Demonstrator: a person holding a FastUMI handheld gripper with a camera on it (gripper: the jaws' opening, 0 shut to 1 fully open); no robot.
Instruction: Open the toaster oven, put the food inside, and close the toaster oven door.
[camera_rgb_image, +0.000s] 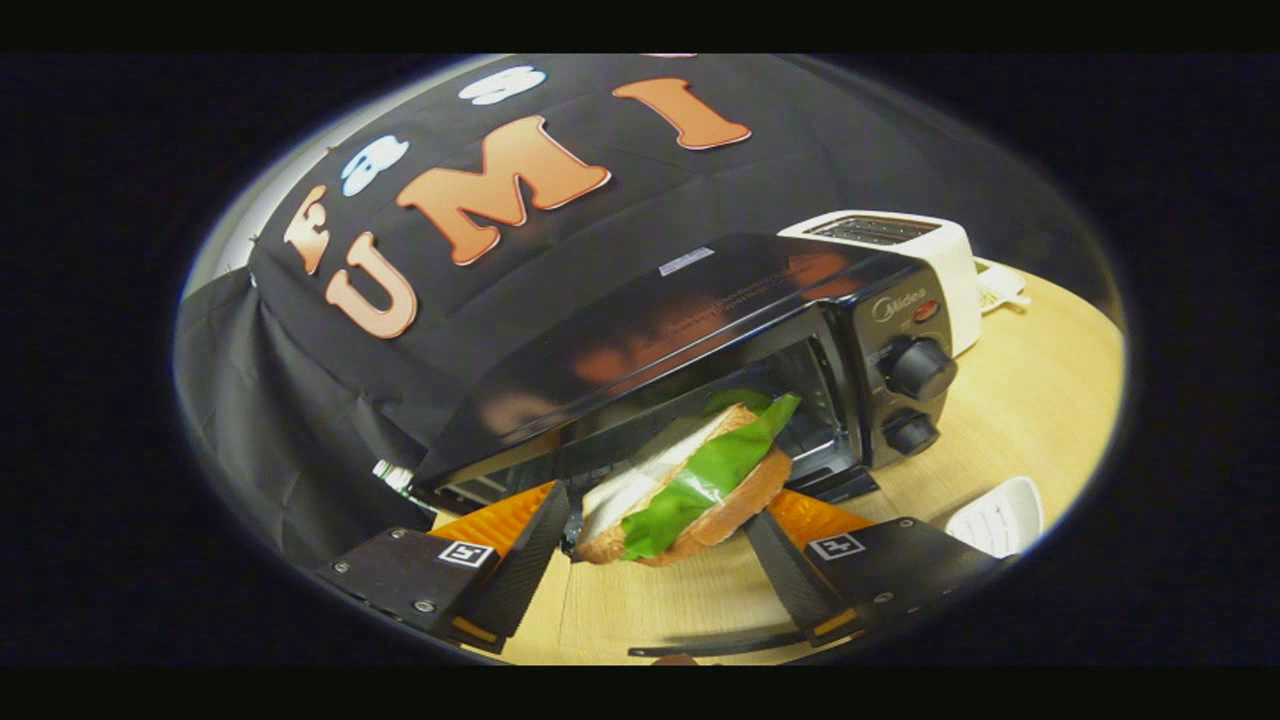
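Green-leafed sandwich (690, 480) between gripper (660, 545) fingers

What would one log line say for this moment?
tool: shut on sandwich | toaster oven: door open | sandwich: at oven mouth, not yet inside | next: likely push in

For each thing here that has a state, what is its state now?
Toaster oven: door open, cavity dark.
Sandwich: held tilted at the oven's mouth, not yet on the rack.
Gripper: shut on the sandwich.
White toaster: standing behind the oven, slots empty.
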